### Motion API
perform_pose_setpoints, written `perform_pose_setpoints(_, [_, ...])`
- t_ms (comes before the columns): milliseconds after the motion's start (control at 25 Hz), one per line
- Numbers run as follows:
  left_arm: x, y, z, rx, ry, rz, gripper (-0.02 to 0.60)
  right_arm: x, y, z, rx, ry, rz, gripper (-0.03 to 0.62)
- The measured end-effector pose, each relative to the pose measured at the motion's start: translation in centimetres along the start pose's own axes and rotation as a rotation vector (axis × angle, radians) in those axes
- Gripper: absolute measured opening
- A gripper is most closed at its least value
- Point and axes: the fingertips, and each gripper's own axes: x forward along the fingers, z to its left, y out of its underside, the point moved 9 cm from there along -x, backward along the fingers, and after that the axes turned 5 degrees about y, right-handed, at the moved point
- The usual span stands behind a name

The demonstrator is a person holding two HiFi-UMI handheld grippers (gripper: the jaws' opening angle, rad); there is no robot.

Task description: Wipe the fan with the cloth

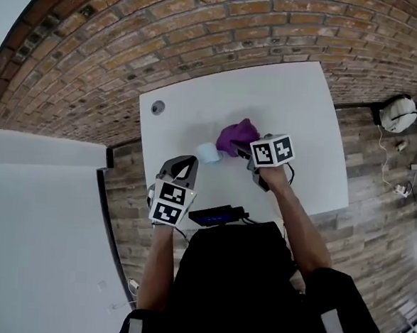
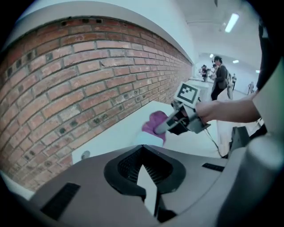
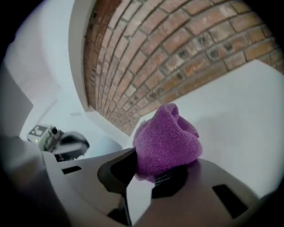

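Now we have the right gripper [image 1: 242, 151] clenched on the crumpled purple fuzzy cloth [image 1: 237, 134]. The bundle bulges out past its jaws and hangs over the middle of the white tabletop [image 1: 306, 98]. What we take for the fan, a small pale-blue rounded plastic body [image 1: 208, 153], sits on the table just left of that cloth. It is so close that we cannot say whether fabric and fan touch. So the wiping stroke we need runs leftward and slightly toward the near edge from where the cloth is. The left gripper [image 1: 185, 165] waits on the near left side of the fan, a little apart from it. Its jaws are pressed together on nothing and point toward the fan. The right hand is plainly the nearer one and carries the cloth, so we judge the wipe is its job, with the left free to steady the fan. As for the fan itself, it looks squat, smooth and light blue, and is half hidden behind the left gripper's body in the left gripper view. We can make out no blades or grille, and no long axis we can call from here.
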Motion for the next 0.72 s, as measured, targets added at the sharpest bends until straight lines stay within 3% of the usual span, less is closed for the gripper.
perform_pose_setpoints(120, [-0.5, 2.0, -0.7, -0.129, 0.151, 0.016, 0.002, 0.3, -5.7, 2.7, -0.113, -0.082, -0.097, 0.069])
perform_pose_setpoints(240, [1.1, 3.0, -1.1, -0.204, 0.250, 0.018, 0.002, 2.6, -7.5, 5.6, -0.250, -0.182, 0.018, 0.069])
perform_pose_setpoints(320, [2.2, 3.2, -1.0, -0.241, 0.282, 0.011, 0.002, 3.6, -7.0, 6.4, -0.295, -0.195, 0.098, 0.069])
perform_pose_setpoints(520, [2.6, 3.1, 0.3, -0.234, 0.259, 0.020, 0.002, 2.0, -5.3, 5.7, -0.181, -0.202, 0.085, 0.069])
perform_pose_setpoints(720, [3.4, 2.2, 2.3, -0.216, 0.200, 0.025, 0.002, -0.4, -1.9, 4.8, -0.064, -0.113, 0.018, 0.069])
